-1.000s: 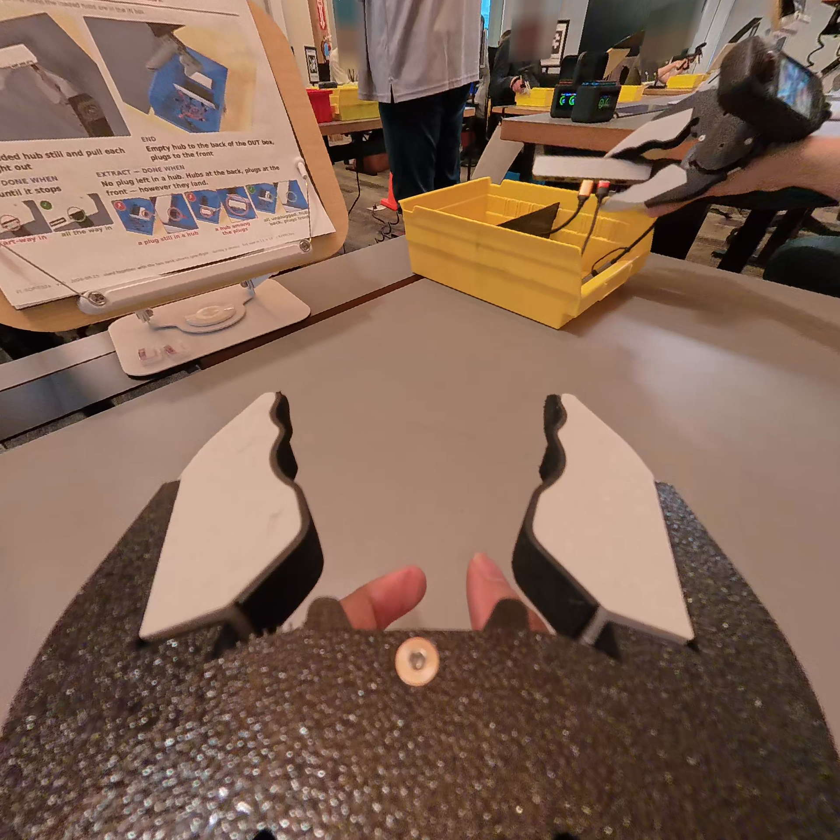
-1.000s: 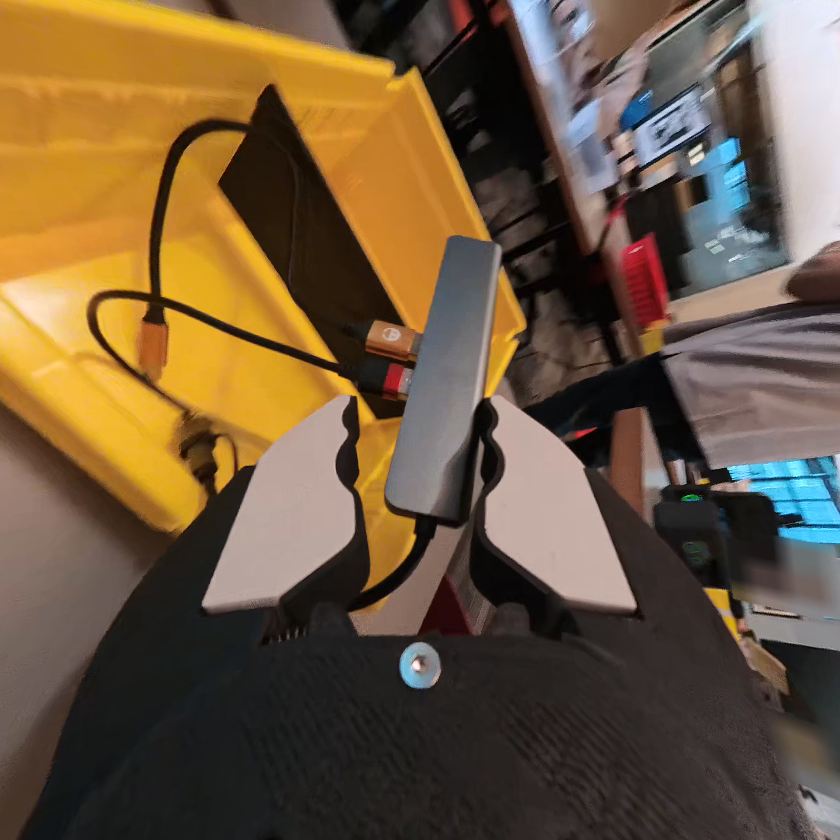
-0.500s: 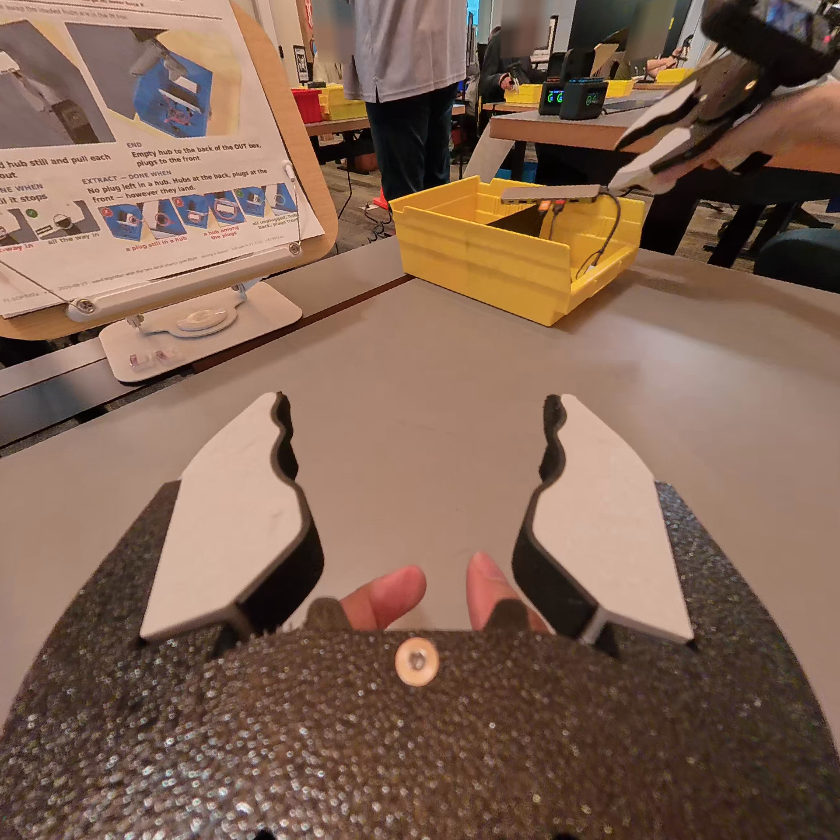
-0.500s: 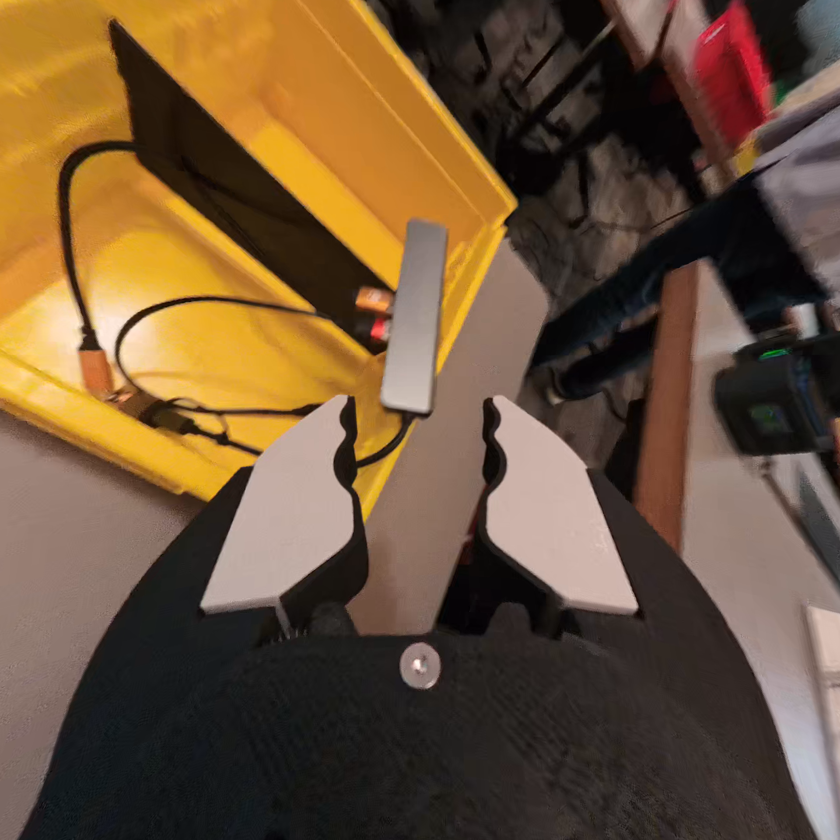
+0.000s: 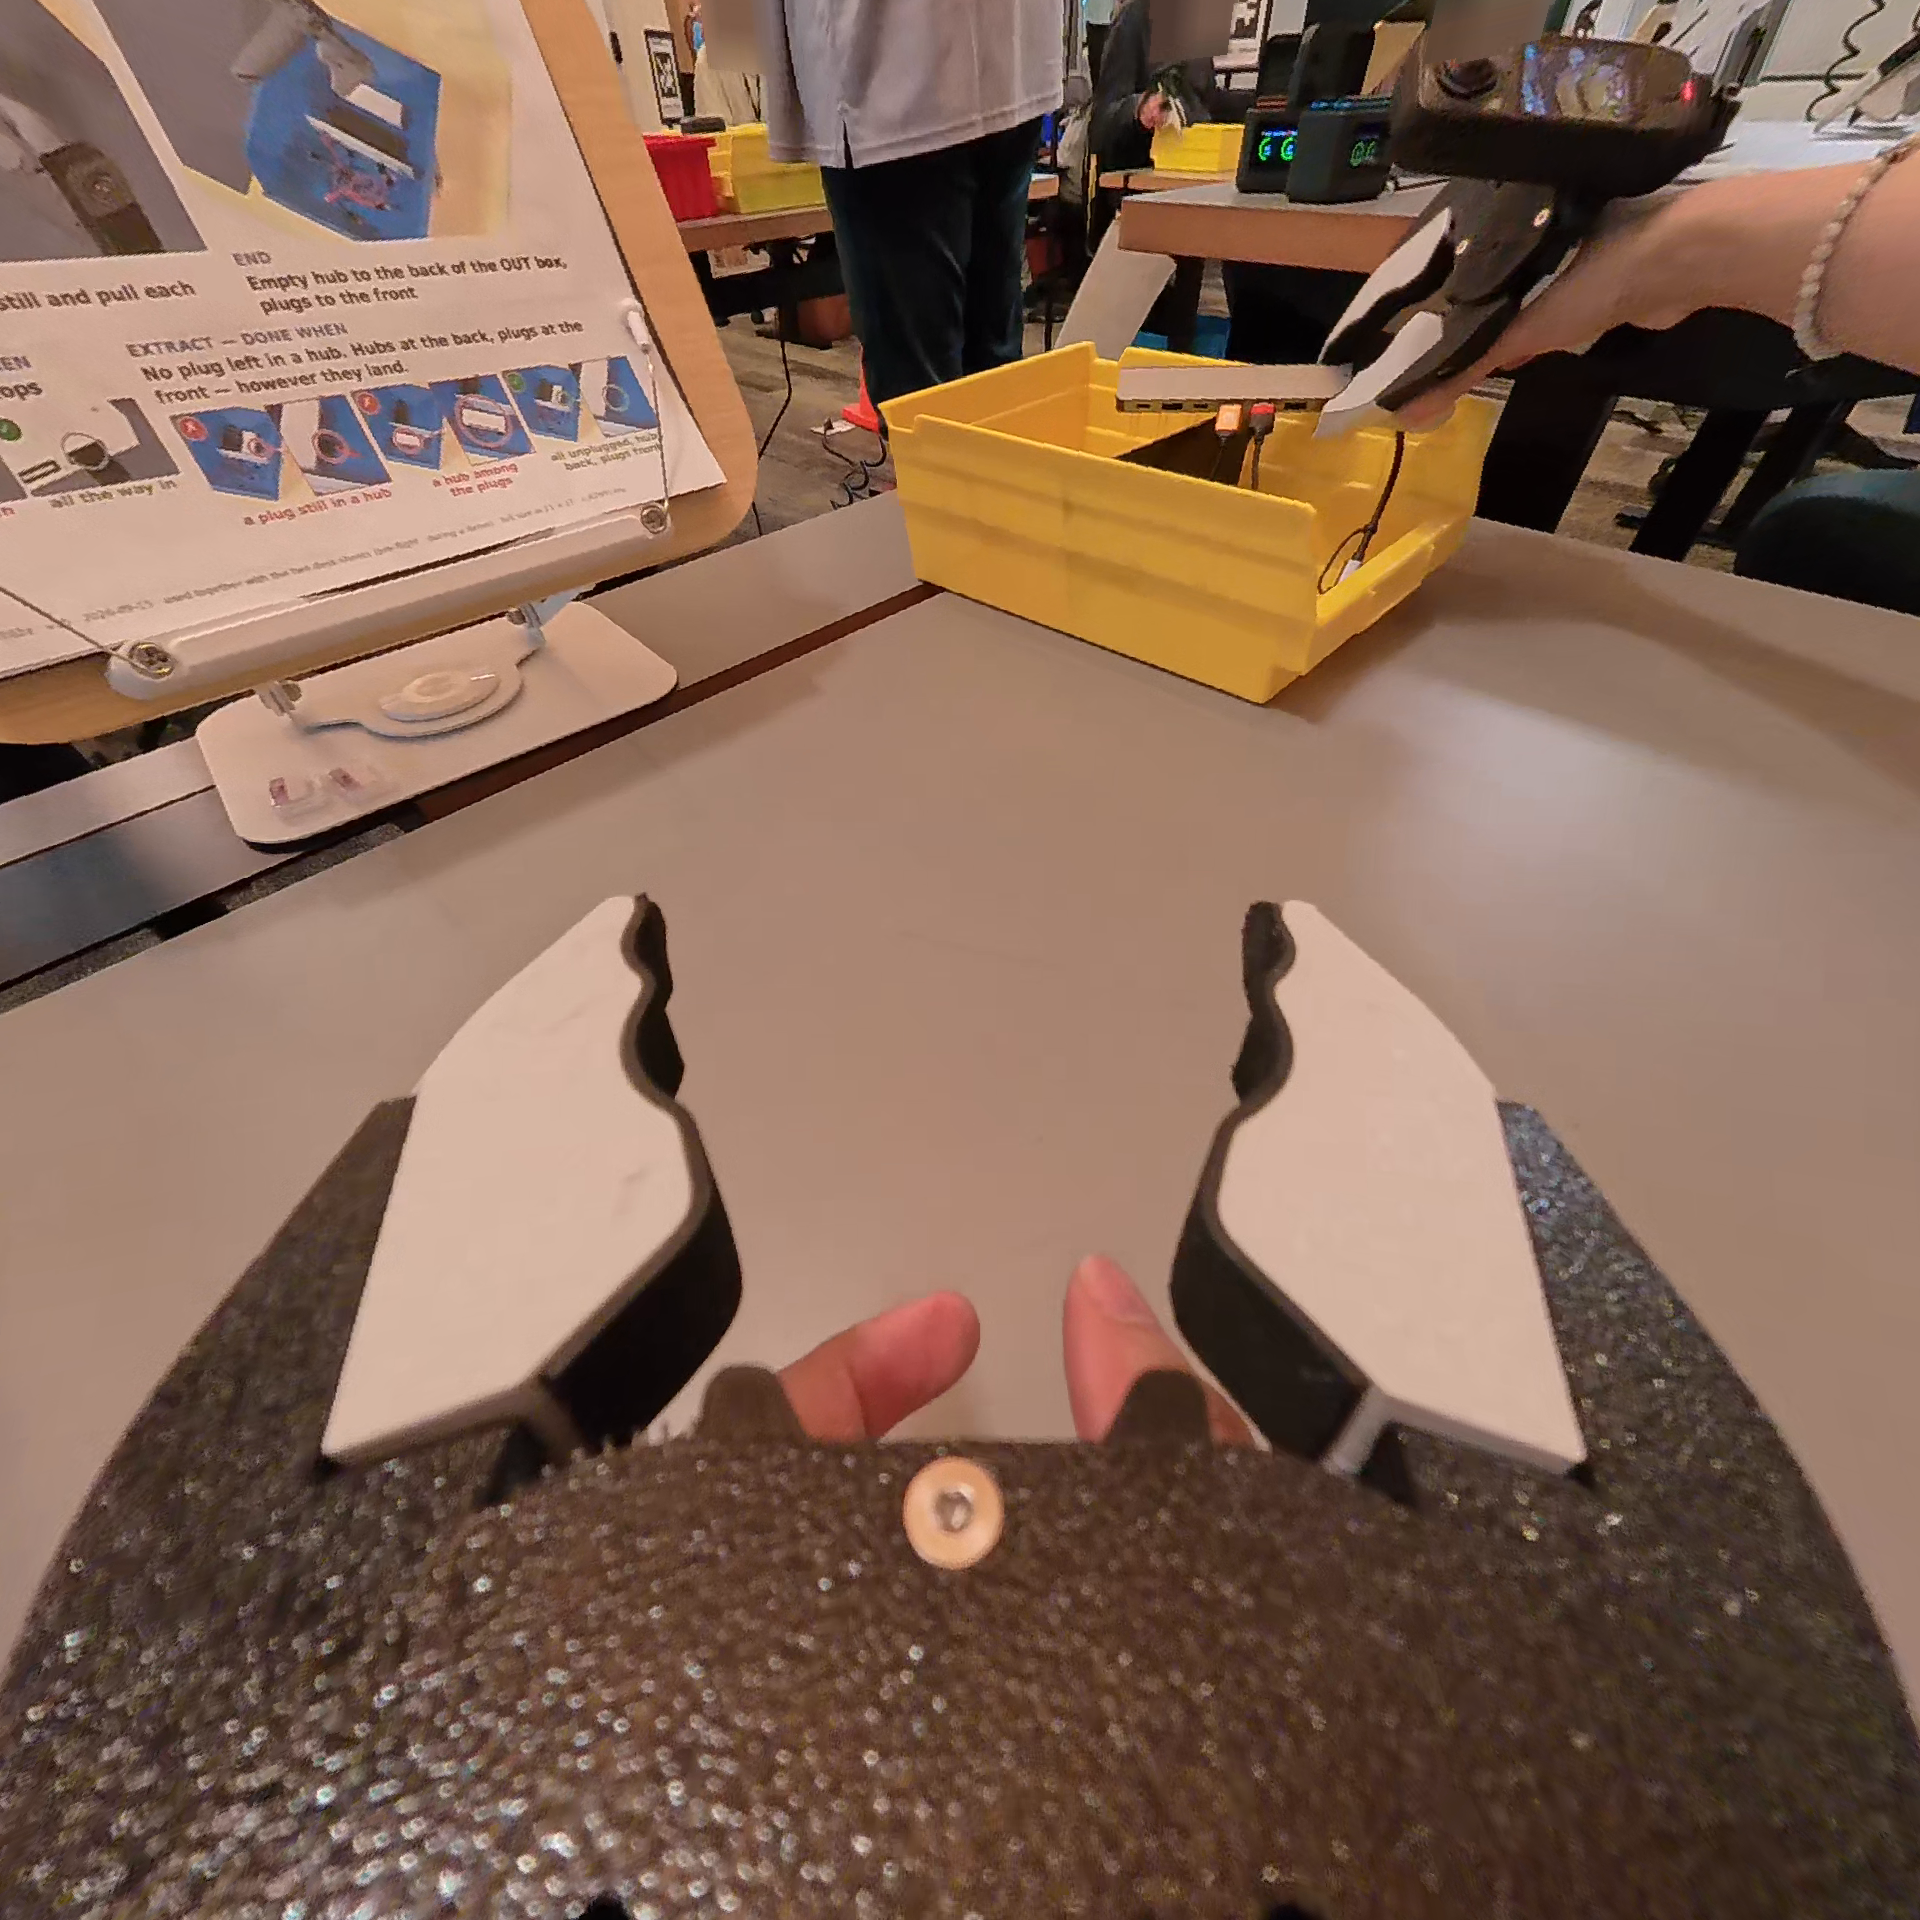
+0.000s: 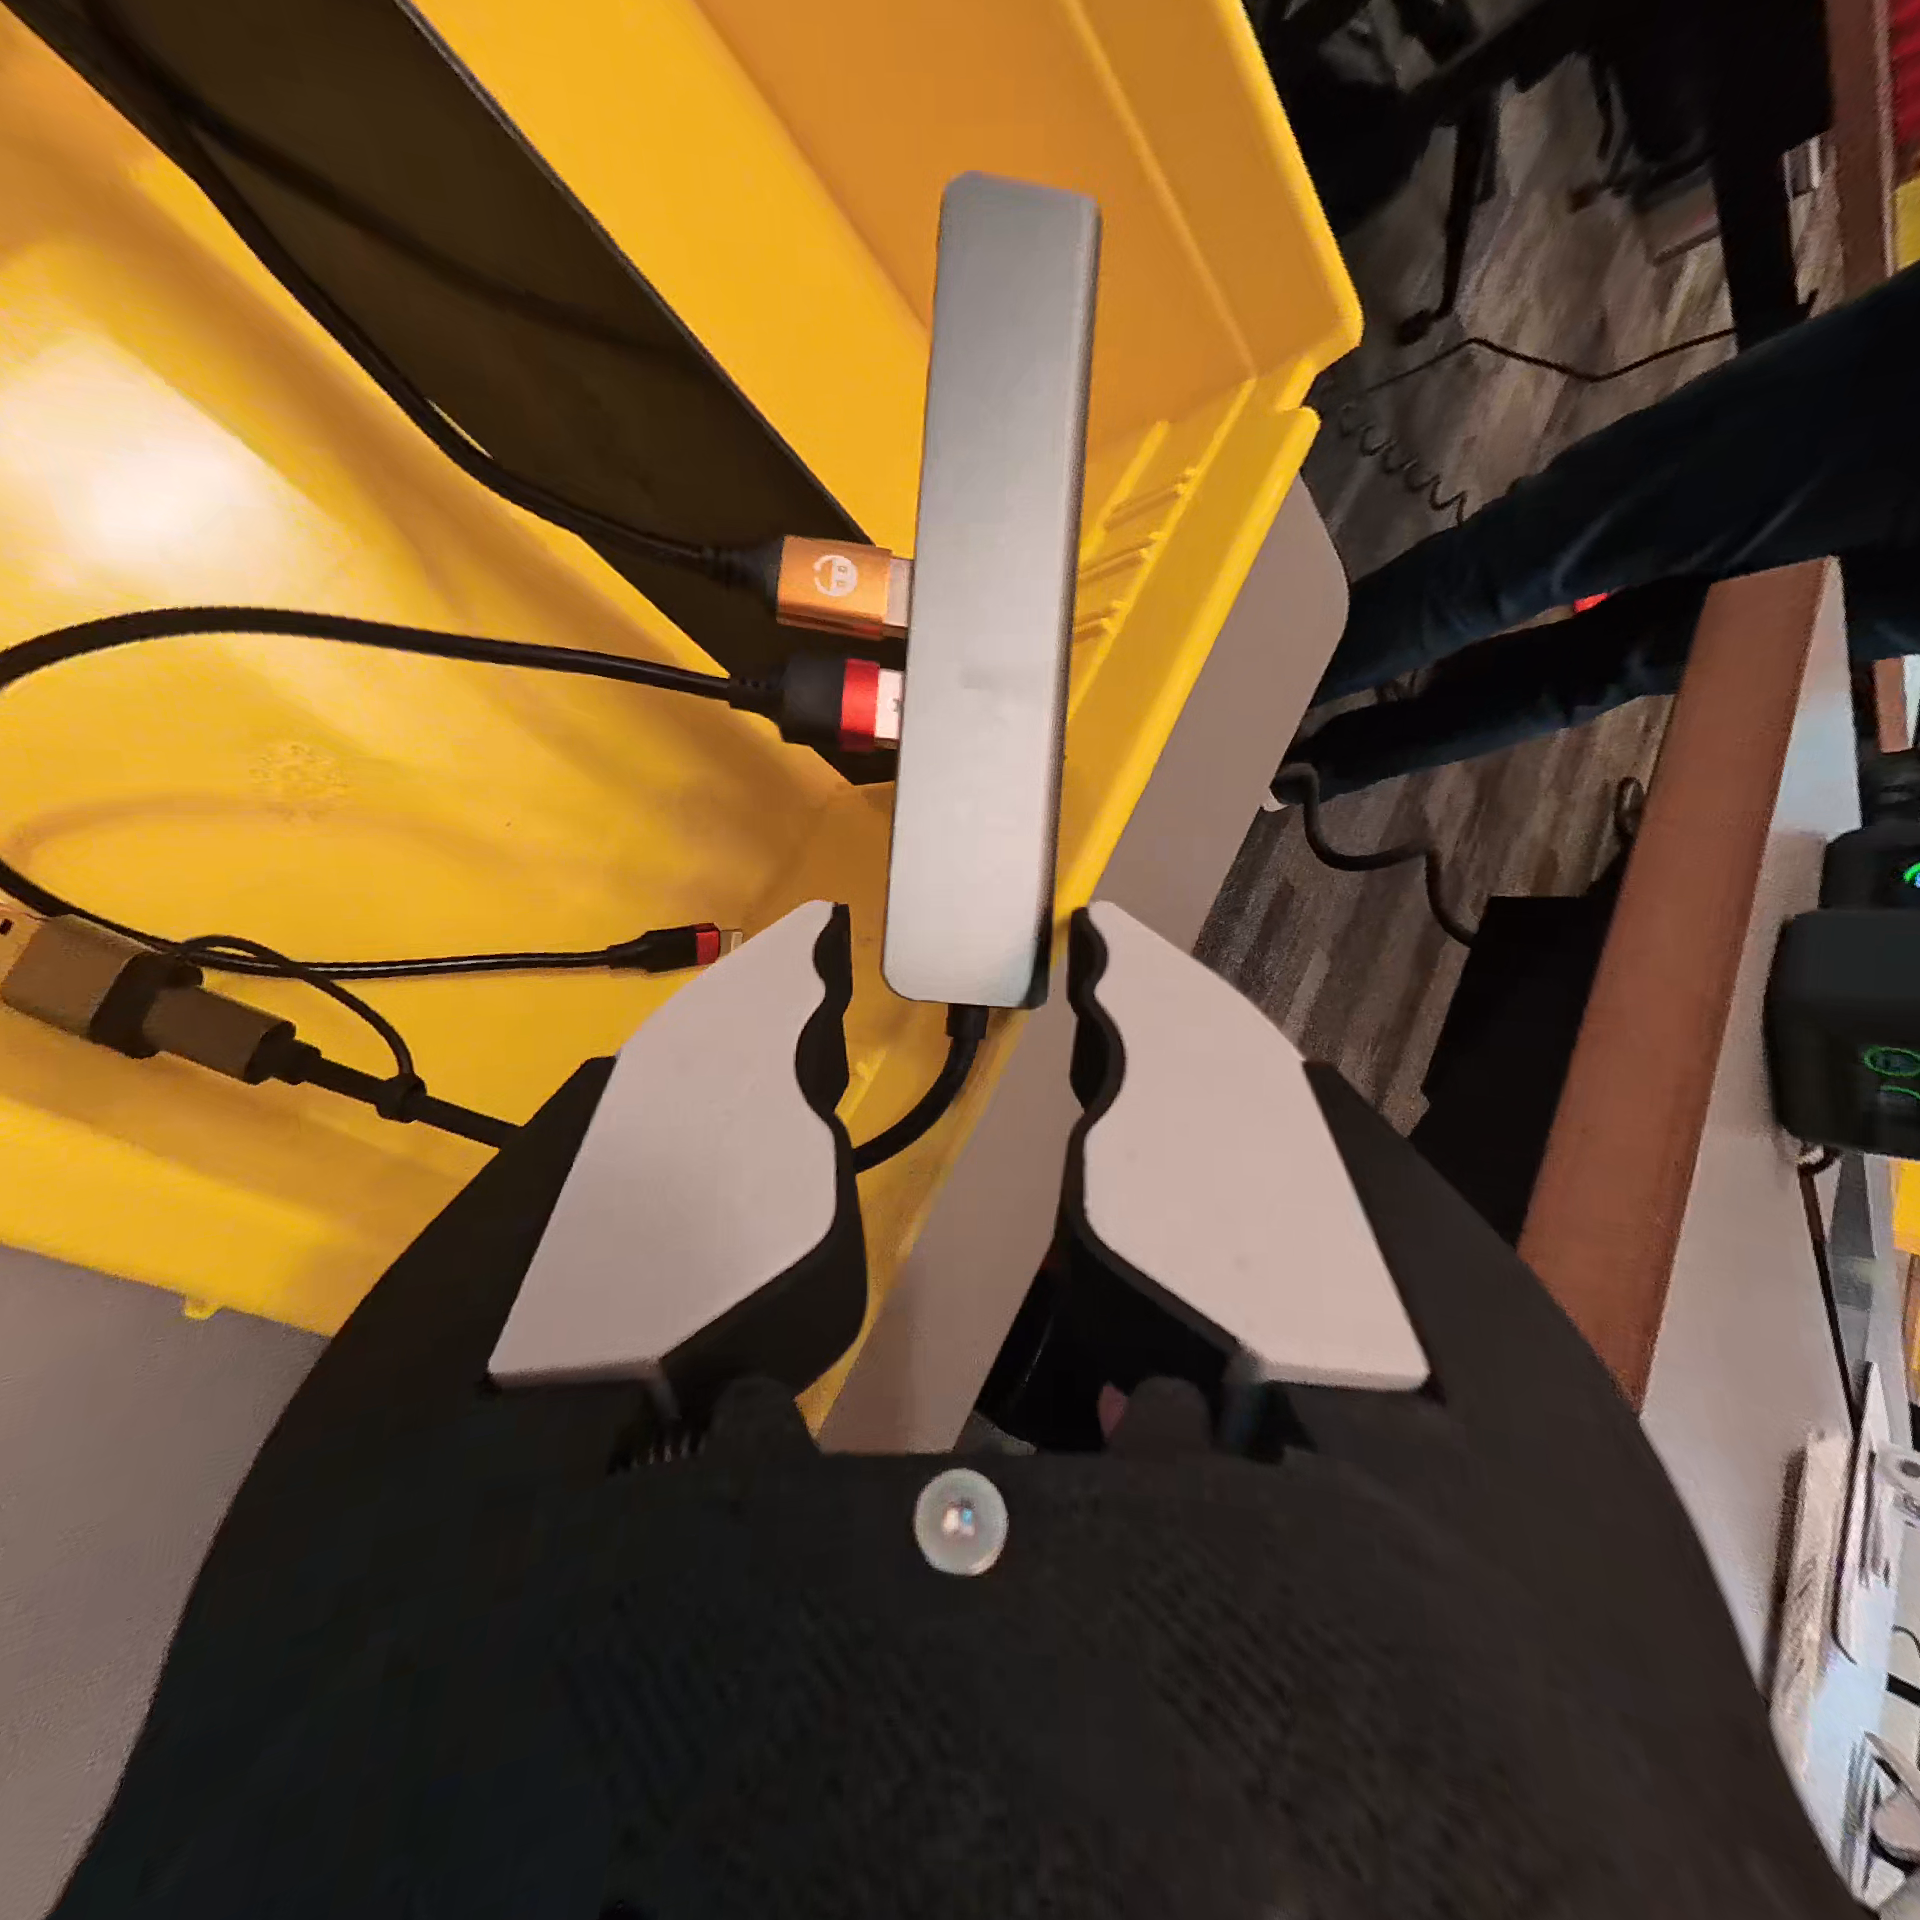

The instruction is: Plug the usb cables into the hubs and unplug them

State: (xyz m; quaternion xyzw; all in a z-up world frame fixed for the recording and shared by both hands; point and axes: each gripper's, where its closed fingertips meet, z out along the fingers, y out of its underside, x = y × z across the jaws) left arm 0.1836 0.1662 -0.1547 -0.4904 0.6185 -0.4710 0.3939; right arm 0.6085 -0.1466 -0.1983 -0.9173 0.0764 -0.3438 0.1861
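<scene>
Two plugs, gold (image 6: 836,600) and red (image 6: 847,703), sit in the grey hub (image 6: 987,623) above the yellow bin (image 6: 260,1236) at 12 o'clock, so unplugging remains. Right gripper (image 6: 951,951) pinches the hub's near end, after letting go 0.5 s ago; left gripper (image 5: 951,914), fingers spread, holds nothing over the table (image 5: 1039,790).

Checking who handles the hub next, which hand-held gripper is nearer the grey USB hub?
Right. The right hand-held gripper has the grey USB hub between its fingertips over the yellow bin; the left hand-held gripper hovers open over bare table, well short of it.
</scene>
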